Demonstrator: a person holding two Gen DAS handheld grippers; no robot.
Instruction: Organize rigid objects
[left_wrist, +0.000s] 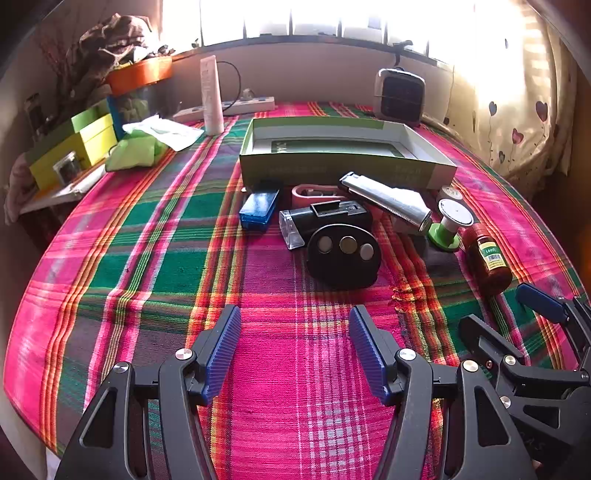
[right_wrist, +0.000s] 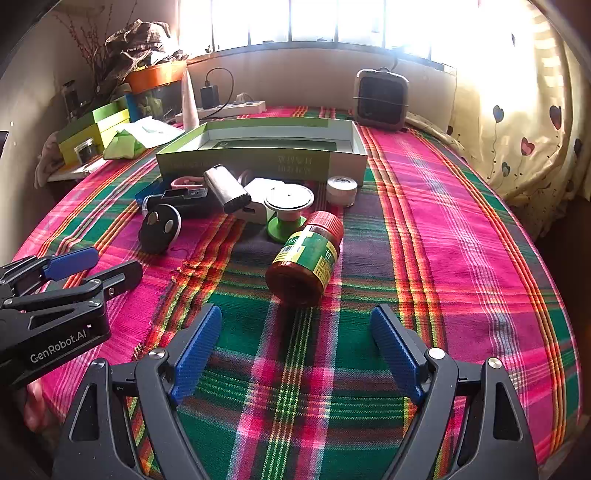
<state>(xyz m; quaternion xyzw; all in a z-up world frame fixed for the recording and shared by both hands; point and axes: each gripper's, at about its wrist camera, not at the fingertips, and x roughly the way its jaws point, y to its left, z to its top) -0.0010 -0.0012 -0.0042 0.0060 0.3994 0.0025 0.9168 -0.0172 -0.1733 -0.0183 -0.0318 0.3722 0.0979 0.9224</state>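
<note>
Both blue-padded fingers (left_wrist: 221, 350) of the left gripper (left_wrist: 294, 350) are standing wide apart at the bottom of the left wrist view, gripping nothing, with only the plaid cloth (left_wrist: 147, 258) showing between them. One green box (left_wrist: 332, 166) is sitting open at upper centre. Just below it, one cluster of small things is lying on the cloth: one blue case (left_wrist: 258, 208), one pink holder (left_wrist: 314, 194), one black torch (left_wrist: 325, 221), one black disc (left_wrist: 343, 256) showing three round buttons, one silver tube (left_wrist: 388, 201), one green-based spool (left_wrist: 448, 227), one white roll (left_wrist: 450, 194) and one brown jar (left_wrist: 487, 264) on its side. The right gripper (left_wrist: 517, 314) is poking in at lower right. One heater (left_wrist: 399, 94) and one white bottle (left_wrist: 211, 96) are standing along the top.

Across the bottom of the right wrist view, the right gripper (right_wrist: 297, 350) is likewise spreading its two fingers (right_wrist: 397, 354) wide, holding nothing. The jar (right_wrist: 306, 258) is lying at centre, just above the gap and apart from the pads. The spool (right_wrist: 288, 212), tube (right_wrist: 227, 190), disc (right_wrist: 160, 227) and roll (right_wrist: 341, 188) are crowding above it, below the box (right_wrist: 258, 162) at upper centre. The left gripper (right_wrist: 85, 267) is reaching in from the left edge, open.
</note>
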